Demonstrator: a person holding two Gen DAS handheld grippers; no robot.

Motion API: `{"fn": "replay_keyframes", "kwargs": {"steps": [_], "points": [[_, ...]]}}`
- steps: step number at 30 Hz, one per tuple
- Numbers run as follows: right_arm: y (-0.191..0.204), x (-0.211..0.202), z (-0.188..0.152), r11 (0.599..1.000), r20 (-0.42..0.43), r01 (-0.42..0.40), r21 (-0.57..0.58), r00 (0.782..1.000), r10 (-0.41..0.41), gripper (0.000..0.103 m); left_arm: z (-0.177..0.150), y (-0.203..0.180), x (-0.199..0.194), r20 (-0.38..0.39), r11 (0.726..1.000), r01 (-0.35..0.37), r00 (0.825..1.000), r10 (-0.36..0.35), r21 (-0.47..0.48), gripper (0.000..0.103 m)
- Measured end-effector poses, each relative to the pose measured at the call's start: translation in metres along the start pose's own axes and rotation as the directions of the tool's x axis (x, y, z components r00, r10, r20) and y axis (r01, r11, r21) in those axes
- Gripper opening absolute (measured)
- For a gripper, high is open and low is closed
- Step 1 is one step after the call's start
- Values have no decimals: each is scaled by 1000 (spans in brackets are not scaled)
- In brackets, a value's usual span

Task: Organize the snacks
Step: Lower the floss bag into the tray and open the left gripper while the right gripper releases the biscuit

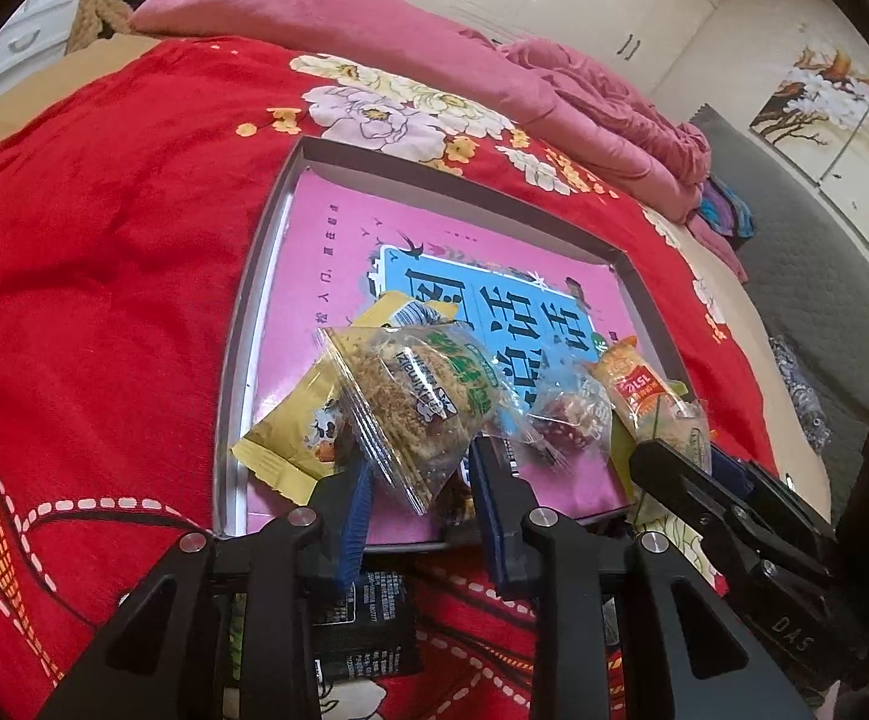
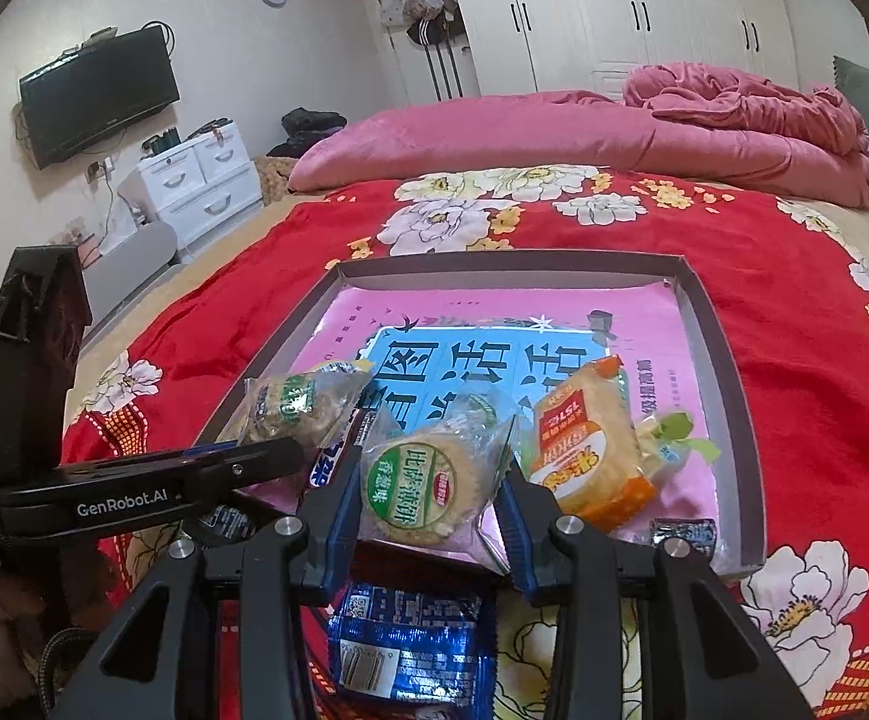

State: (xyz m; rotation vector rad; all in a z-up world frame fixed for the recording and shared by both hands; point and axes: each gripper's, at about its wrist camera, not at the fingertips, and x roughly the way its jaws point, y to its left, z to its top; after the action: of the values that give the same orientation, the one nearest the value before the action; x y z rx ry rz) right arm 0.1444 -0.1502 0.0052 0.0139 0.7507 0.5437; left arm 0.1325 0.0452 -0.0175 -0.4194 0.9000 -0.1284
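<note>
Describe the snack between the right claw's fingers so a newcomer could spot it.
On the red floral bedspread lies a shallow pink-lined tray. At its near edge, between the right claw fingers, sits the round biscuit: clear wrapper, green-and-white label, unlike the orange rectangular pack beside it.

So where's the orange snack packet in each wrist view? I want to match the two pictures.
Left wrist: orange packet lies right of centre in the tray, to the right of the floss cake gripped in the left jaws.
Right wrist: orange packet lies right of centre, just right of the round biscuit gripped in the right jaws.
Shared landmark: the blue panel on the tray floor; the packet sits by its right end.
</note>
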Motion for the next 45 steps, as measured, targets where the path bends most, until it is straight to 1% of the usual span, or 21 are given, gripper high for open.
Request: {"fn": "replay_keyframes", "kwargs": {"steps": [4, 10, 16, 25, 36, 45], "points": [[3, 6, 1, 1000, -8, 5, -5, 1000, -5, 42, -1, -1, 0, 1, 1000, -3, 1000, 3, 16, 32], [4, 14, 1, 1000, -22, 14, -5, 1000, -14, 42, 0, 0, -1, 7, 1000, -9, 1000, 9, 16, 32], [4, 19, 0, 999, -33, 41, -13, 999, -42, 42, 1, 0, -1, 6, 1000, -8, 1000, 8, 15, 32], [-1, 23, 0, 998, -41, 70, 7, 997, -70, 42, 0, 0, -1, 5, 1000, -12, 1000, 12, 20, 32], [-10, 23, 0, 991, -44, 129, 28, 991, -128, 42, 0, 0, -1, 4, 1000, -14, 1000, 14, 22, 32], [-10, 24, -1, 993, -51, 117, 15, 992, -116, 42, 0, -1, 0, 3, 1000, -13, 1000, 13, 22, 32]]}}
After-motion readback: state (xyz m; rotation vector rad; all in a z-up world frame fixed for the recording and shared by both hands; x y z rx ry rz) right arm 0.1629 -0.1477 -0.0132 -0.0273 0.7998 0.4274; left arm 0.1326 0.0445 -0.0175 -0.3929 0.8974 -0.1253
